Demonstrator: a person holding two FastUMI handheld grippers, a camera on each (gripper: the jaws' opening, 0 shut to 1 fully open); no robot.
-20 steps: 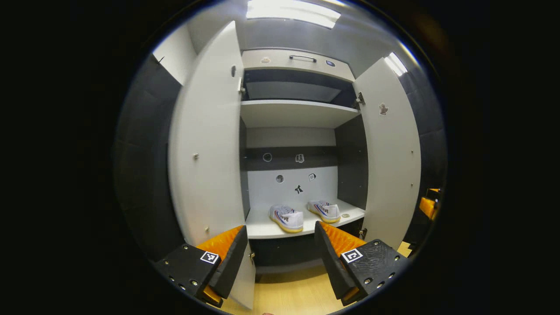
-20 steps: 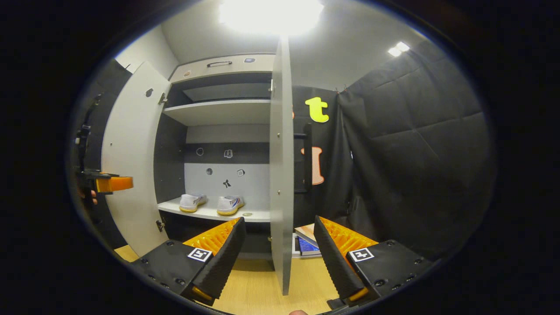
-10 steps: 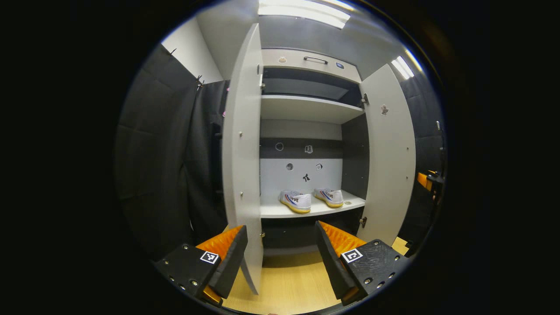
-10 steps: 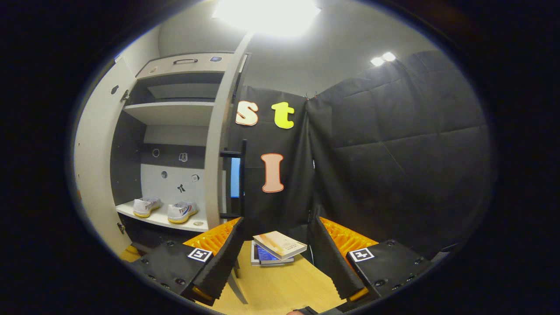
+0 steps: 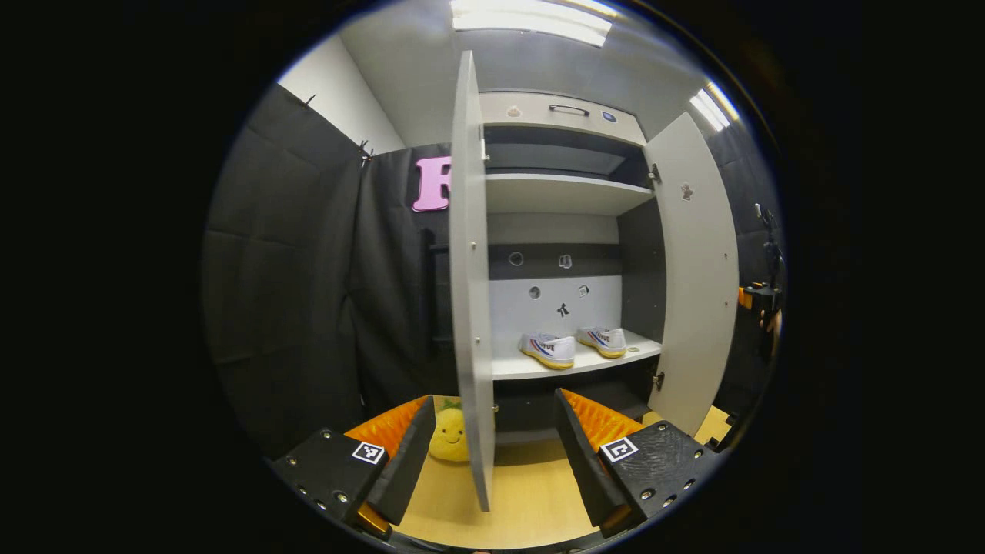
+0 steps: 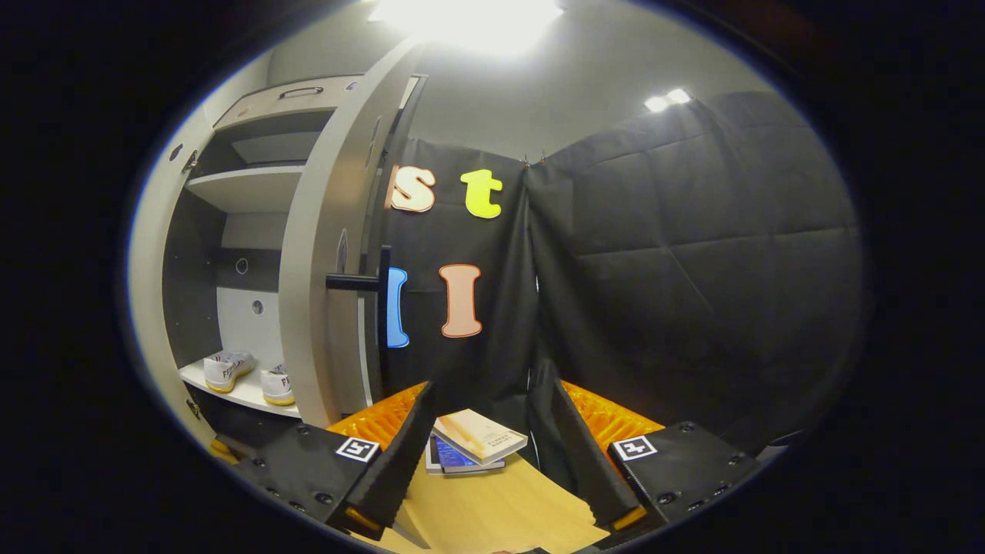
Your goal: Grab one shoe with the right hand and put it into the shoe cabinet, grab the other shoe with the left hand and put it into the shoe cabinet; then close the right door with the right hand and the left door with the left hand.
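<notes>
Wood floor (image 5: 531,492) fronts the shoe cabinet (image 5: 565,196), both shoes (image 5: 548,349) side by side on its lower shelf, well beyond left gripper (image 5: 492,454). Its jaws spread empty w/ left door (image 5: 469,277) edge-on between them; right gripper (image 6: 481,454) spread too, right door (image 6: 327,254) to its left

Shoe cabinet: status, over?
Left gripper and right gripper open, holding nothing. Two white yellow-soled shoes on grey cabinet's lower shelf. Both grey doors open.

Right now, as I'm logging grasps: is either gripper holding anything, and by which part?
Nothing is held. The left gripper is open with the left door's edge between its fingers; the right gripper is open near the right door.
</notes>
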